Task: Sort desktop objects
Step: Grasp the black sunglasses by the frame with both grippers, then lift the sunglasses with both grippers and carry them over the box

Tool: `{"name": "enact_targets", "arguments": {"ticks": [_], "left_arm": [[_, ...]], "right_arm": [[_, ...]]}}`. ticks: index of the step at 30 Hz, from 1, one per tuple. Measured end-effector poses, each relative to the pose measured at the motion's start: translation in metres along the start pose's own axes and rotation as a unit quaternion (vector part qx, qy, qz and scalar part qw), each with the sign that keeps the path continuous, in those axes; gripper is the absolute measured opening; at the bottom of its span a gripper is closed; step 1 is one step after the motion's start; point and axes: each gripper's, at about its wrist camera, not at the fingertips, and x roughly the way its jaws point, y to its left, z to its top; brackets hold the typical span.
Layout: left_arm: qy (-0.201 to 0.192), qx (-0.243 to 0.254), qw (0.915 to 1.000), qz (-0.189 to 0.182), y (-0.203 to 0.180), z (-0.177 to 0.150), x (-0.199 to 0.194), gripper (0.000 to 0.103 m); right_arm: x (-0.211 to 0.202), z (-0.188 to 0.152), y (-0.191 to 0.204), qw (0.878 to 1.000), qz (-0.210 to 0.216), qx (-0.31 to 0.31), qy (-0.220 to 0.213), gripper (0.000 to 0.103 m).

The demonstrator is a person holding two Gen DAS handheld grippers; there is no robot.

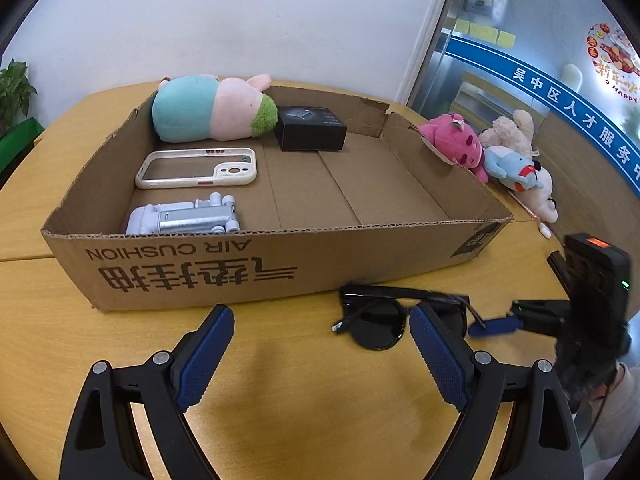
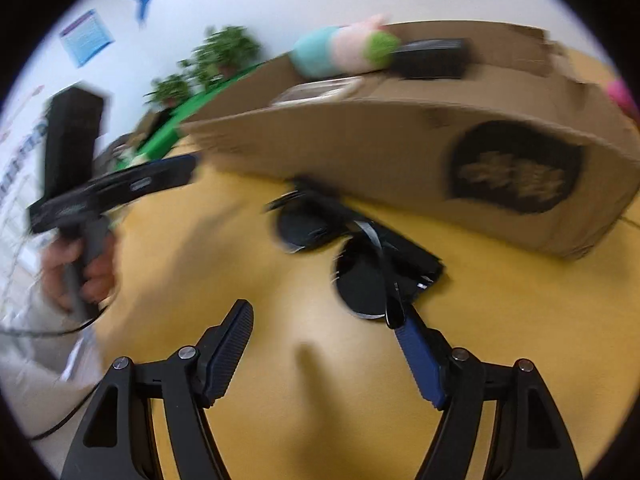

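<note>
Both of your tongs are released and hold nothing: the left gripper has its blue-padded jaws wide apart above bare wood, and the right gripper is open too, with its right pad just beside one lens. The black round-lens sunglasses lie folded on the yellow wooden desk, just in front of the long near wall of the shallow brown cardboard box, close to its right corner. Inside the box, along its left side, you already have a teal and pink plush toy, a white phone case and a grey folding stand, with a small black carton at the back. I judge the step in hand is the approach to the sunglasses. The next move asks you to bring one gripper over the frame, close gently on the bridge or one lens rim, then lift it over the wall into the free right part of the box
</note>
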Motion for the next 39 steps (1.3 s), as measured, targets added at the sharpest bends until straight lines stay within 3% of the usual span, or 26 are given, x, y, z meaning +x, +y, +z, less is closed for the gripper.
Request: {"name": "enact_targets", "arguments": {"ticks": [2,6,13,18,20,24,26,30,34,39], "left_arm": [[0.004,-0.004,0.9999,-0.016,-0.001,-0.001,0.0,0.09],[0.013,-0.013,0.9985,-0.051,-0.008,0.001,0.007,0.09],[0.056,-0.045,0.9899,-0.122,-0.023,0.0,0.035,0.088],[0.101,-0.098,0.9732,-0.182,-0.027,-0.004,0.058,0.066],[0.107,-0.091,0.9735,-0.181,-0.033,-0.005,0.064,0.055],[0.115,-0.085,0.9747,-0.171,-0.041,-0.004,0.072,0.04],[0.121,-0.083,0.9764,-0.159,-0.04,-0.006,0.076,0.022],[0.108,-0.073,0.9792,-0.155,-0.045,-0.009,0.068,0.019],[0.092,-0.041,0.9817,-0.161,-0.059,-0.004,0.051,0.008],[0.066,0.017,0.9825,-0.174,-0.083,0.018,0.027,0.005]], "right_arm": [[-0.012,-0.005,0.017,0.999,0.003,-0.029,-0.013,0.073],[-0.026,0.003,0.012,0.996,-0.052,-0.043,-0.051,0.073],[0.013,0.002,0.023,0.995,-0.058,-0.079,-0.003,0.071],[0.019,-0.012,0.04,0.992,-0.088,-0.092,-0.008,0.049],[0.021,-0.013,0.046,0.989,-0.117,-0.092,-0.005,0.042],[0.028,-0.011,0.056,0.983,-0.159,-0.091,-0.002,0.039],[0.029,-0.013,0.057,0.982,-0.166,-0.087,-0.004,0.037],[0.026,-0.015,0.058,0.985,-0.159,-0.07,-0.015,0.032],[0.021,-0.014,0.06,0.988,-0.141,-0.053,-0.033,0.029],[-0.004,-0.002,0.057,0.99,-0.097,-0.019,-0.097,0.022]]}}
